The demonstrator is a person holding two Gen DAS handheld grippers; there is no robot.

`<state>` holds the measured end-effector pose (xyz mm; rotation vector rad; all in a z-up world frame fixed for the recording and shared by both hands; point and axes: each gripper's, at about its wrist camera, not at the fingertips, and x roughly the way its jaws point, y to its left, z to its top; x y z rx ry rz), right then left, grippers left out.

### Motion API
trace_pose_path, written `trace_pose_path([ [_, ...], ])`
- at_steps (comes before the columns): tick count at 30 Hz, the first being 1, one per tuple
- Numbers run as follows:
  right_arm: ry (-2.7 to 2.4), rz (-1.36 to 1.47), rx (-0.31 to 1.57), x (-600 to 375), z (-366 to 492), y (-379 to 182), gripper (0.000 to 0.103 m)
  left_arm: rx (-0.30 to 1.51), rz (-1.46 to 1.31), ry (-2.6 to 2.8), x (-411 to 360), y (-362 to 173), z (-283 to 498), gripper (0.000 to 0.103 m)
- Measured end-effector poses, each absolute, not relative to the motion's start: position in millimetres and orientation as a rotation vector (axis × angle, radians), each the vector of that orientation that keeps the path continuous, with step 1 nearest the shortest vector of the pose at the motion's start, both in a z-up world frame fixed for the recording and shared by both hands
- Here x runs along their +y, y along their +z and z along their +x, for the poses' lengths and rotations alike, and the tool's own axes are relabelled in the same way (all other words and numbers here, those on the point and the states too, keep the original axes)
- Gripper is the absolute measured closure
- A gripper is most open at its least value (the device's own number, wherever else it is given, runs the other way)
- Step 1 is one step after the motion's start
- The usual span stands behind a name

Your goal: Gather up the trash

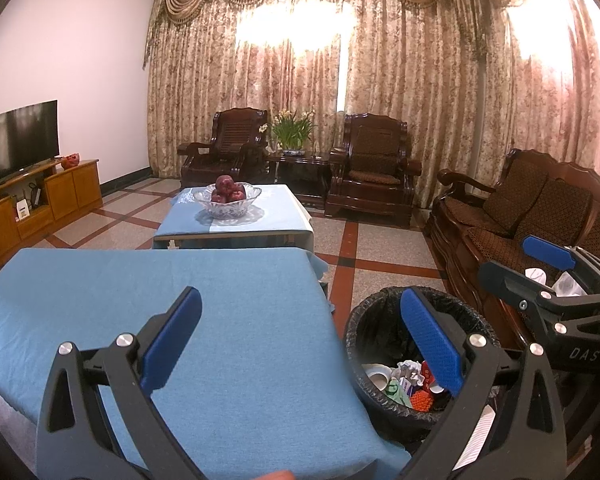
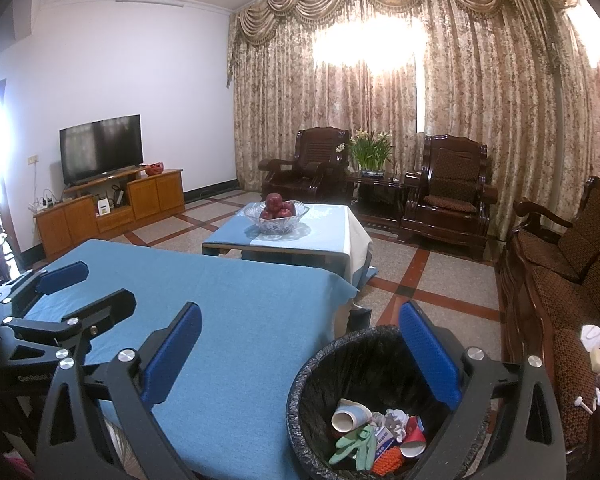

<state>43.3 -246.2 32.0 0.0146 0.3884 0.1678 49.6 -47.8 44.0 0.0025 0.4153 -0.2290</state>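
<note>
A black-bagged trash bin (image 1: 354, 330) (image 2: 298, 390) stands on the floor just right of the blue-clothed table (image 1: 228, 300) (image 2: 244, 312). Inside lie paper cups (image 2: 350, 414), a green glove (image 2: 358, 446), crumpled paper (image 2: 396, 420) and an orange netted item (image 1: 422, 400). My left gripper (image 1: 300, 340) is open above the table's right edge, its right finger over the bin. My right gripper (image 2: 300, 350) is open too, spanning table edge and bin; nothing sits between either pair of fingers. Each gripper shows in the other's view, the right gripper (image 1: 508, 258) and the left gripper (image 2: 106, 284).
A second low table (image 1: 260, 226) (image 2: 340, 216) carries a glass bowl of red apples (image 1: 227, 196) (image 2: 276, 212). A wooden sofa (image 1: 500, 216) (image 2: 560, 264) with white bags (image 2: 592, 340) runs along the right. Armchairs, a plant and a TV cabinet (image 2: 112, 204) stand farther off.
</note>
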Motion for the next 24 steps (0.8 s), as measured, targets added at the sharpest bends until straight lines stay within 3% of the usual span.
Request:
trace_pose_path([
  [24,0.168,0.014,0.391,-244.9,41.7,31.8,0.006,0.419,0.000,-0.229,-46.0,44.2,50.2,0.006],
])
